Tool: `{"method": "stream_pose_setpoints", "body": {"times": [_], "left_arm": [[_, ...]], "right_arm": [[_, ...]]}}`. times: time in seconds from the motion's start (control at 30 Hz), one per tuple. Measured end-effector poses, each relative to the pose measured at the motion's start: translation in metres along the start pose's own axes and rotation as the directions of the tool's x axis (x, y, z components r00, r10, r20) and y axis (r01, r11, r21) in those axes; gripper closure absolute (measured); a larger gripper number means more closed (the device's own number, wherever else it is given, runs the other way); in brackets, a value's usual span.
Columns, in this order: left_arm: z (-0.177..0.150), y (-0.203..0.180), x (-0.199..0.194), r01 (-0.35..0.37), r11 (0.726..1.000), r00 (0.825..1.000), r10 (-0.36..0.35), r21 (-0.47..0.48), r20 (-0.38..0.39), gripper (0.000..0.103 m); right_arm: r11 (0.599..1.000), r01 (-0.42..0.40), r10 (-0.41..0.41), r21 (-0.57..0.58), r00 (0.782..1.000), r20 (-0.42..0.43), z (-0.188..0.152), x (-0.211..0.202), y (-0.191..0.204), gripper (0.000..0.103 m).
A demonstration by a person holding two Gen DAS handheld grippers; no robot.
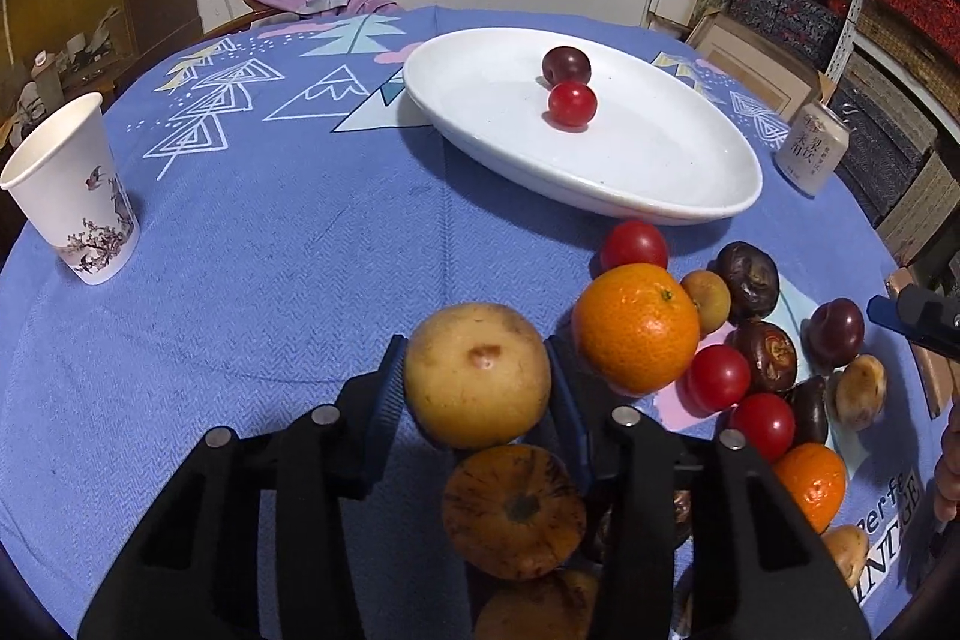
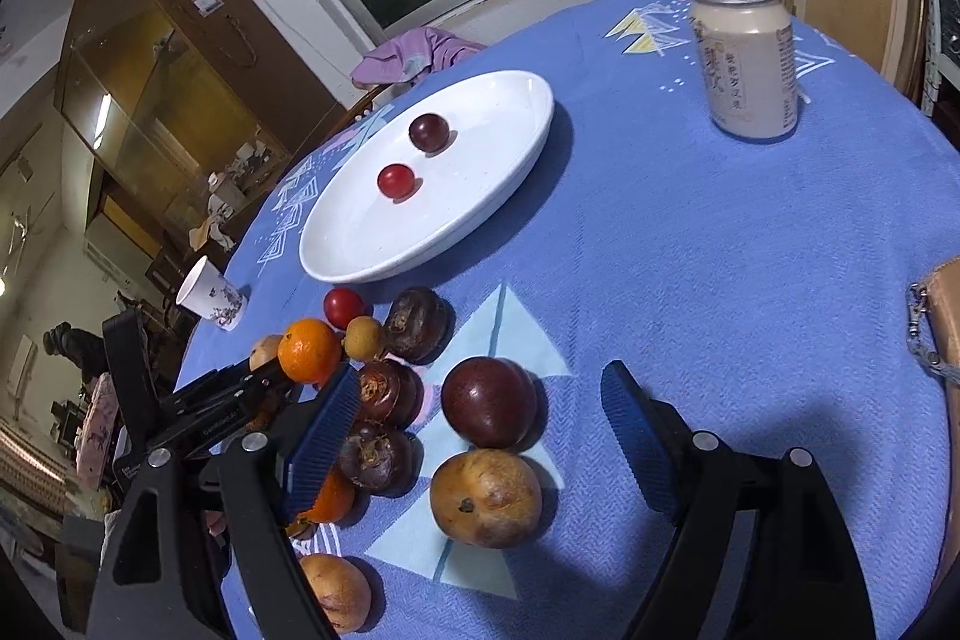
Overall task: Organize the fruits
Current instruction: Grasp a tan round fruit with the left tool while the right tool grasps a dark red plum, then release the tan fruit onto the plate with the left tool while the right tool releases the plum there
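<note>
The left hand-held gripper [image 1: 477,376] clamps a yellowish, brown-spotted pear [image 1: 477,375] above the worktop [image 1: 270,280], beside an orange [image 1: 637,328]. Only the right view shows the right hand-held gripper [image 2: 480,436] gaping empty around a dark plum [image 2: 489,402].

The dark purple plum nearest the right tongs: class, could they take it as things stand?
Probably yes. The right tongs stand open, with the dark purple plum between their pads and nothing over it; a brown fruit touches its near side and may get nudged.
</note>
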State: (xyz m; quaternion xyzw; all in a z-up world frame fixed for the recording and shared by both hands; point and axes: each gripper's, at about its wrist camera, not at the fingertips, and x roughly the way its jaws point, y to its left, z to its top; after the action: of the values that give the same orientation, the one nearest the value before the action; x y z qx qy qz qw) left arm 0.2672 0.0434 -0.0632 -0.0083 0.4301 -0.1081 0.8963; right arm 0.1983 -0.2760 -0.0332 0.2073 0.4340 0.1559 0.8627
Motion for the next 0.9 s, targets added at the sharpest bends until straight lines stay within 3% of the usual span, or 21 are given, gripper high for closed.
{"method": "stream_pose_setpoints", "body": {"times": [0.17,0.5,0.67,0.9], "left_arm": [[0.000,-0.001,0.000,-0.006,1.000,1.000,0.006,-0.005,0.000,0.058],[-0.001,-0.001,-0.001,-0.003,1.000,1.000,0.003,-0.009,-0.001,0.058],[-0.001,0.002,-0.003,0.012,1.000,1.000,-0.012,-0.027,0.008,0.059],[0.011,0.002,-0.031,0.019,0.999,0.996,-0.015,-0.048,0.089,0.059]], "right_arm": [[1.000,-0.026,0.026,0.002,0.999,-0.029,0.001,0.010,0.001,0.021],[1.000,0.008,-0.010,-0.017,0.995,-0.096,-0.004,0.026,-0.005,0.061],[1.000,-0.007,0.007,-0.002,0.997,-0.079,-0.003,0.025,-0.009,0.064],[0.998,-0.058,0.058,0.006,0.998,0.033,0.010,-0.004,-0.004,0.064]]}}
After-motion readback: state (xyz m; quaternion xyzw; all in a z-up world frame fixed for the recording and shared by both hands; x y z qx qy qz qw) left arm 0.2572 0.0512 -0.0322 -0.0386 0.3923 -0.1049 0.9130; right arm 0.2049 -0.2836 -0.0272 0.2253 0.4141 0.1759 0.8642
